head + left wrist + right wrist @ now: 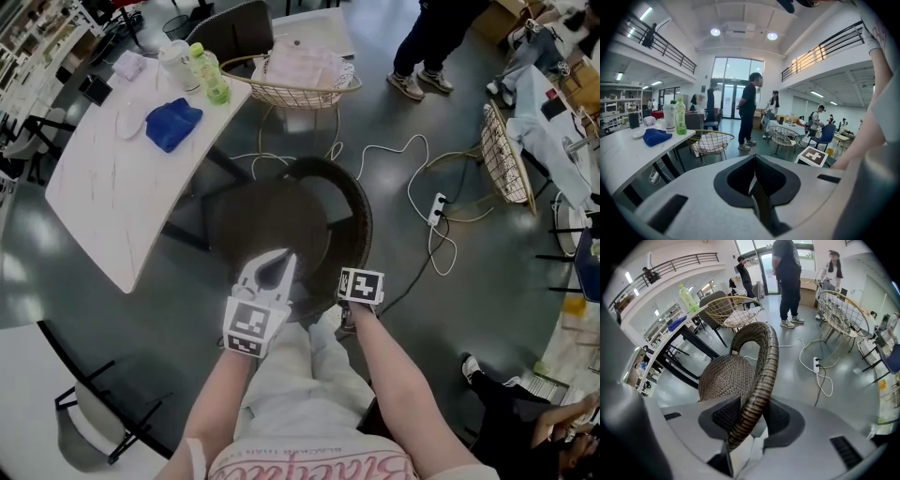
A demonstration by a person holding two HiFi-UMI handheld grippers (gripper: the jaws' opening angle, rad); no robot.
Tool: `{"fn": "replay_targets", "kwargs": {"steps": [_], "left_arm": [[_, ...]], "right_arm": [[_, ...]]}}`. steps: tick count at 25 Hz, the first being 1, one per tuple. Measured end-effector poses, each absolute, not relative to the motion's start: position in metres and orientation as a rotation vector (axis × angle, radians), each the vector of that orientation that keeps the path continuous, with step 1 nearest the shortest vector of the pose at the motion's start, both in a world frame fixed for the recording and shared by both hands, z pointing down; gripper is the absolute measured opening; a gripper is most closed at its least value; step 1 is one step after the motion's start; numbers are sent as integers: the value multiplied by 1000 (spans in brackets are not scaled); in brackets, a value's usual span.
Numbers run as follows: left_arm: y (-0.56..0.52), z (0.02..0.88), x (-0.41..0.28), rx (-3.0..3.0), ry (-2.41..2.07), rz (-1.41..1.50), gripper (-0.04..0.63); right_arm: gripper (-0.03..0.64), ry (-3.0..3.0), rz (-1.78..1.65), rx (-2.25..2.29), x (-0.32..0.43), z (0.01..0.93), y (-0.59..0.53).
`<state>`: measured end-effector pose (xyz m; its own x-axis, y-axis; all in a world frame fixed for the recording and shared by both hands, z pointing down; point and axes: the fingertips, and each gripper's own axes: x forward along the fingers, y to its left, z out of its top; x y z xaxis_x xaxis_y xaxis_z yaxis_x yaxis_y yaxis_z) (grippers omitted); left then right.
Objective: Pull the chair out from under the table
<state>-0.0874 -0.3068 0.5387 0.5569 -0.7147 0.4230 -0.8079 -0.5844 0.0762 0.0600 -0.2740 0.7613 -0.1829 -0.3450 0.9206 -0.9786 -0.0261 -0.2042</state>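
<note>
Head view: the one dark wicker chair (281, 220) stands on the grey floor (422, 319) just beside the near edge of the white table (112, 187), with its seat clear of the top. The right gripper (358, 292) points down onto the chair's curved back rim. The left gripper (284, 259) hangs over the seat's near edge, apart from the rim. On the table are one green bottle (212, 75), one blue cloth (172, 124) and one white cup (176, 64). A wire chair (292, 92) stands at the table's far end and a second wire chair (504, 155) at the right. One power strip (437, 208) lies on the floor

Left gripper view: the jaws are pressed together with nothing between them. Beyond them is a high hall with balconies and glass doors

Right gripper view: the jaws are clamped on the woven back rim, which runs up between them, and the round seat lies left of it
</note>
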Motion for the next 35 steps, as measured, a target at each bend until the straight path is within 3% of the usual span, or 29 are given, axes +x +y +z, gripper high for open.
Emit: {"fn": "replay_targets", "kwargs": {"steps": [19, 35], "left_arm": [[-281, 543, -21, 2574, -1177, 492, 5], [-263, 545, -10, 2592, -1128, 507, 5]], "right_arm": [[137, -1532, 1216, 1449, 165, 762, -209], [155, -1589, 1185, 1402, 177, 760, -202]]}}
